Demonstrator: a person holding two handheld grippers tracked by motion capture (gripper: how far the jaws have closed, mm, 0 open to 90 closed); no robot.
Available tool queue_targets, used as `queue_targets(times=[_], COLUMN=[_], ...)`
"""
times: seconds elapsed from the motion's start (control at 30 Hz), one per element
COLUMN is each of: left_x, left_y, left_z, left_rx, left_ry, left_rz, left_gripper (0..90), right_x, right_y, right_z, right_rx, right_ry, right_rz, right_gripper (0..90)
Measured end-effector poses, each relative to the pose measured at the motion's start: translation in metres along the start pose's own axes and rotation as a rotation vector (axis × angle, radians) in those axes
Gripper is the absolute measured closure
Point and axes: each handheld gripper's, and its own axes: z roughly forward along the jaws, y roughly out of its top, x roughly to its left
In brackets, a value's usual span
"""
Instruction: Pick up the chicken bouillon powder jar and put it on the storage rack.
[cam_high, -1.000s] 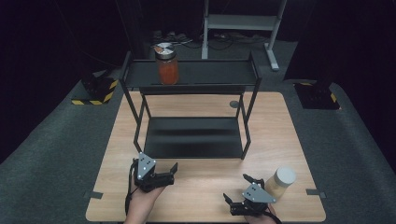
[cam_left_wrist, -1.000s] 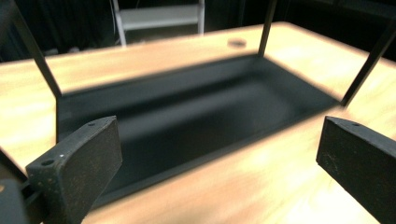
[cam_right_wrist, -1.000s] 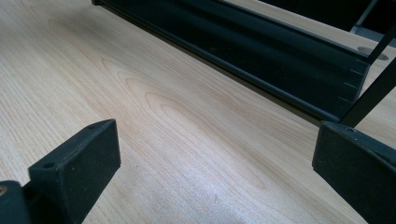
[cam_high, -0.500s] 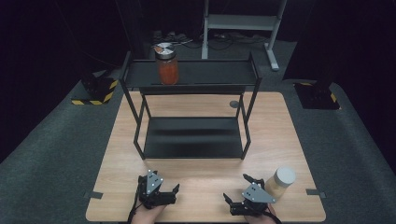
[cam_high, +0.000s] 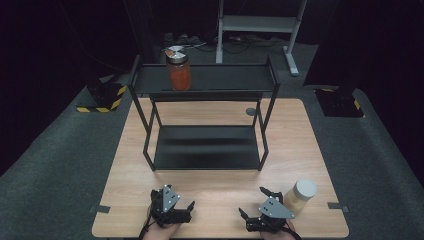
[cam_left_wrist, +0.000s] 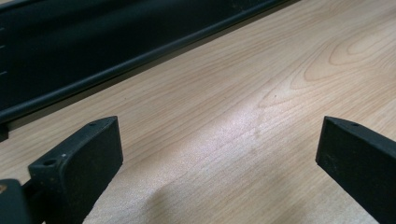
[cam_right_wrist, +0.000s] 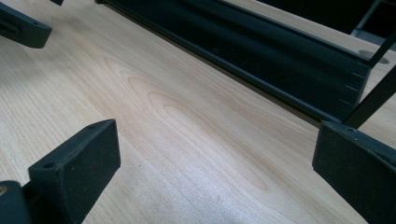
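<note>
From above, our left gripper (cam_high: 186, 209) had drawn back to the near table (cam_high: 215, 112) edge, jaws apart, empty; our right gripper (cam_high: 255, 205) gaped just beside the pale jar (cam_high: 299, 195), likely next. The red jar (cam_high: 179, 69) sat atop the rack (cam_high: 205, 84). Each gripper view showed bare wood (cam_left_wrist: 261, 102) and the rack's base (cam_right_wrist: 261, 56), nothing blocking.

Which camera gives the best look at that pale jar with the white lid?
The high view: the pale jar stands whole on the table, just beside the right claw. The two gripper views show bare wood and the black rack's base instead.
</note>
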Motion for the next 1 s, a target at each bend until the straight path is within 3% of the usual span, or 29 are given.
queue_targets(times=[0.03,0.13,0.23,0.5,0.67,1.0], left_x=[0.000,-0.007,-0.011,-0.008,-0.009,-0.008], left_y=[0.000,0.002,0.003,0.003,0.005,0.005], left_z=[0.000,0.001,0.002,0.001,0.003,0.003], left_rx=[0.000,0.008,0.016,0.013,0.023,0.027], left_ry=[0.000,0.003,0.008,0.010,0.001,-0.005], left_rz=[0.000,0.062,0.095,0.070,0.096,0.093], left_gripper=[0.8,1.0,1.0,1.0,1.0,1.0], right_x=[0.000,-0.001,0.000,0.001,0.001,0.001], right_y=[0.000,-0.002,-0.003,-0.003,0.003,0.012], right_z=[0.000,-0.001,-0.002,-0.008,-0.021,-0.046], right_rx=[0.000,-0.013,-0.016,-0.048,-0.094,-0.183], right_ry=[0.000,0.007,0.004,0.007,-0.015,-0.011], right_rz=[0.000,0.000,0.003,0.002,-0.018,0.023], right_gripper=[0.2,0.6,0.5,0.6,0.7,0.0])
